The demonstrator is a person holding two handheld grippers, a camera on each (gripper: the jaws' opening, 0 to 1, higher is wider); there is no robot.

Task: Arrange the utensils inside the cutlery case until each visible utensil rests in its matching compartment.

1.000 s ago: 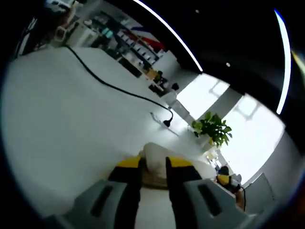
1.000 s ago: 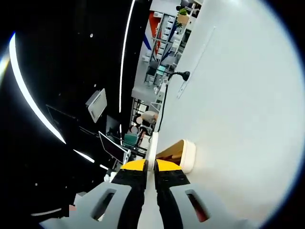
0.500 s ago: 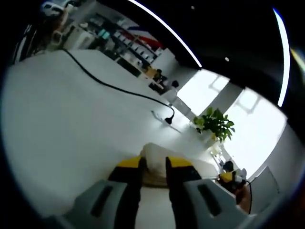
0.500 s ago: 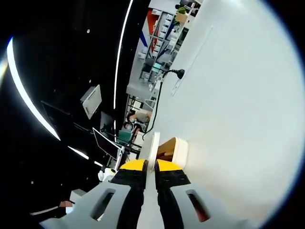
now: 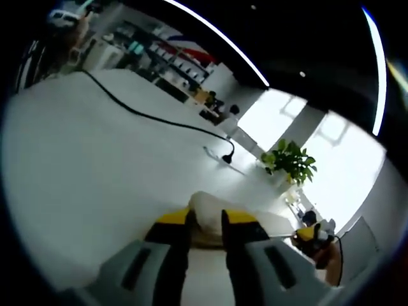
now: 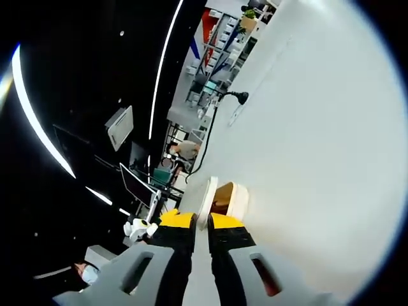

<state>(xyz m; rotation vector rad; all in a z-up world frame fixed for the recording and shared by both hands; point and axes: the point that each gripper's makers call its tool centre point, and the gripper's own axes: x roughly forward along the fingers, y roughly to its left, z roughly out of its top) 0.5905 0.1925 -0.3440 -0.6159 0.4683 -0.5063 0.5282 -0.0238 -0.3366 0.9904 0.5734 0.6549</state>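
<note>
One cutlery case [image 5: 210, 213] on white surface [image 5: 95, 172]; left tongs [image 5: 205, 220] and right tongs [image 6: 201, 223] each clamp its rim. One black cable [image 5: 153, 118].

Each view looks forward along its own jaws, low and close over the white surface [image 5: 95, 185]. Both share the case [image 6: 231, 199] just ahead and the black cable [image 5: 159, 120] beyond.

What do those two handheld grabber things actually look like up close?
Both look alike. The left gripper has two black jaws capped in yellow at the tips, set in light grey moulded bodies with a dark slot on each side. The right gripper has the same black jaws, yellow tips and grey slotted bodies.
</note>
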